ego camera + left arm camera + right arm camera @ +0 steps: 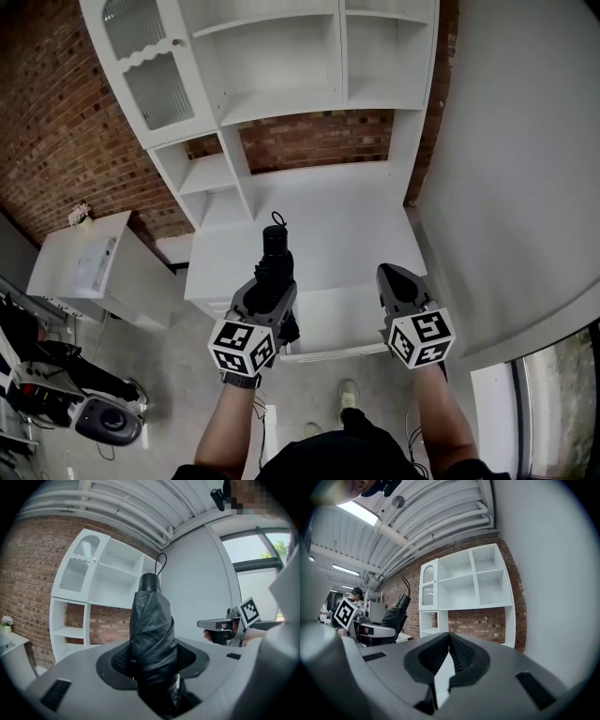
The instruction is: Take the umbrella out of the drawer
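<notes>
The left gripper (272,281) clamps the upright umbrella (275,246) over the drawer (328,354), right gripper (392,274) closed and empty, and a firm, steady lift should clear it.

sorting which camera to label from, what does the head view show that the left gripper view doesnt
Only the head view: the open drawer below the grippers, the grey floor and the person's shoe.
Only the left gripper view: the ceiling pipes, a window, and a close look at the left gripper, its jaws pressed on the umbrella.
Both: the black folded umbrella, the white shelf unit, the brick wall and the right gripper.
</notes>
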Demonstrator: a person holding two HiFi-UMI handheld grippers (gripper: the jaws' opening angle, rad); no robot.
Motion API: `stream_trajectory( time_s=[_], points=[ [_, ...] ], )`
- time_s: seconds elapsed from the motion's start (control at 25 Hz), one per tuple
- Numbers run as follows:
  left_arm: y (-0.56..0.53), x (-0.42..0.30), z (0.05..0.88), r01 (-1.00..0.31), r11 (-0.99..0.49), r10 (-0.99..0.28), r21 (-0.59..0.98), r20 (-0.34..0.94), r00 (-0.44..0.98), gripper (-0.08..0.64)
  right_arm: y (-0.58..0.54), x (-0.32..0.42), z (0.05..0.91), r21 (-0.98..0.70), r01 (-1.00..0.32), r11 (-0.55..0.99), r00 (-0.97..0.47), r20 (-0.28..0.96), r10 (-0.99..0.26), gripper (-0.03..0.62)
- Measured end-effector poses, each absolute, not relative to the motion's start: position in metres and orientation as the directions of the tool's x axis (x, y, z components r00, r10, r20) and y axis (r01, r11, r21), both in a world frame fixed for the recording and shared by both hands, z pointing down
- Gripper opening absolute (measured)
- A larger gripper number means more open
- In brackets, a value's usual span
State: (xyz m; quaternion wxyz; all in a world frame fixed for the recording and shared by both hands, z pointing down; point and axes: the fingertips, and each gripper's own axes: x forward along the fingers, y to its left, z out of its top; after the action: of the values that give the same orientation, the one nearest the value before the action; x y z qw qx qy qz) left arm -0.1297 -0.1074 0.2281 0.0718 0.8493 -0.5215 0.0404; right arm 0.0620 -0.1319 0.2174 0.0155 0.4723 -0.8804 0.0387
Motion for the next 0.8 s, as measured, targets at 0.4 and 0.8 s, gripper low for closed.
stream_trajectory(
  time_s=[0.4, 0.8],
  points=[
    [-0.091, -0.158, 0.169, -0.925, -0.375, -0.925, 0.062, 0.035, 0.378, 0.202, -0.126, 0.047, 0.176, -0.029, -0.826, 0.562, -0.563, 0.018, -0.826, 0.005],
    [-0.077, -0.165, 0.147, -0.929, -0.367, -0.930, 0.050, 0.006, 0.368, 0.202, -0.116, 0.042, 0.159, -0.015, -0.824, 0.566, -0.566, 0.015, -0.824, 0.005]
  ],
)
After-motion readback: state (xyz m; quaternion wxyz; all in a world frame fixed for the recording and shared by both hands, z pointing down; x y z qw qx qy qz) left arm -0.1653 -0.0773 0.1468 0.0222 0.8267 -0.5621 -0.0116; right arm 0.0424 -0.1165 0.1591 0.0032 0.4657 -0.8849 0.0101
